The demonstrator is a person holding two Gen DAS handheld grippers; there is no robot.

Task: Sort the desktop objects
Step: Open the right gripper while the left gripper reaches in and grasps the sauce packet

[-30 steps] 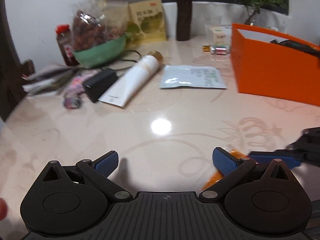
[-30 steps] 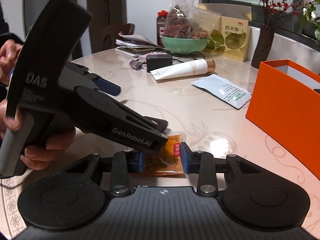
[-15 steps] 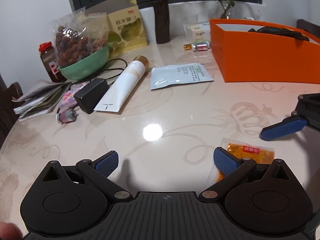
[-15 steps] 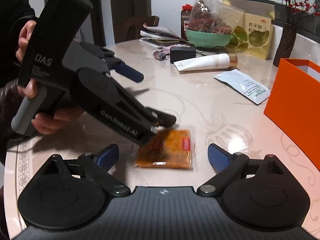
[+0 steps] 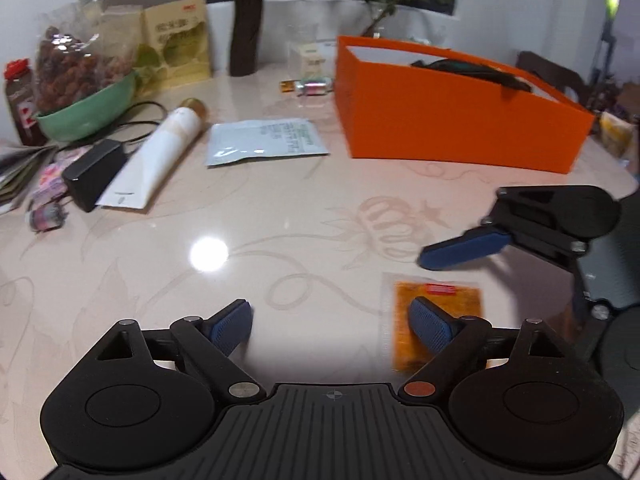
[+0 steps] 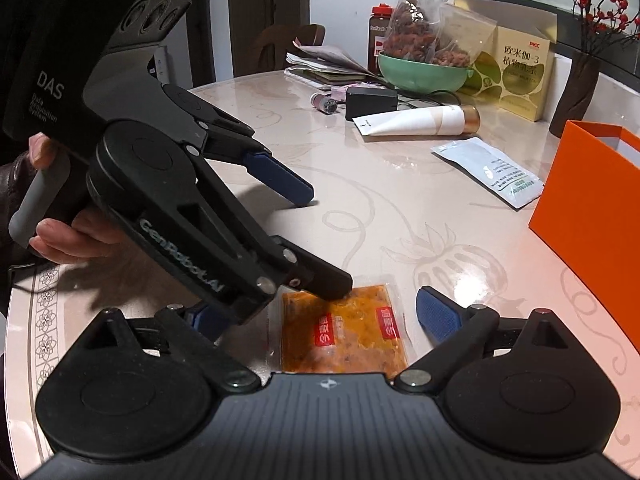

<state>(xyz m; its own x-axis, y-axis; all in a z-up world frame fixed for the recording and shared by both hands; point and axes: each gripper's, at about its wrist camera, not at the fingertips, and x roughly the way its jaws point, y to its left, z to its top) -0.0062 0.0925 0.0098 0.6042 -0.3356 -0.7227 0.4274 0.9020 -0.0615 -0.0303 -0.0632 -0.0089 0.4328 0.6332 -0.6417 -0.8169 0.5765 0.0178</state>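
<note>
My right gripper (image 6: 324,316) stands with its blue-padded jaws spread wide, nothing pinched, and the flat orange sauce sachet with red labels (image 6: 344,330) lies on the glossy cream patterned table (image 6: 400,216) between them, touched by neither pad. My left gripper (image 5: 330,326), its jaws having just narrowed a little yet still spread and empty, has one black finger (image 6: 324,280) resting on the sachet's upper left corner. The tall orange cardboard box (image 5: 460,120) stands well apart, farther back.
</note>
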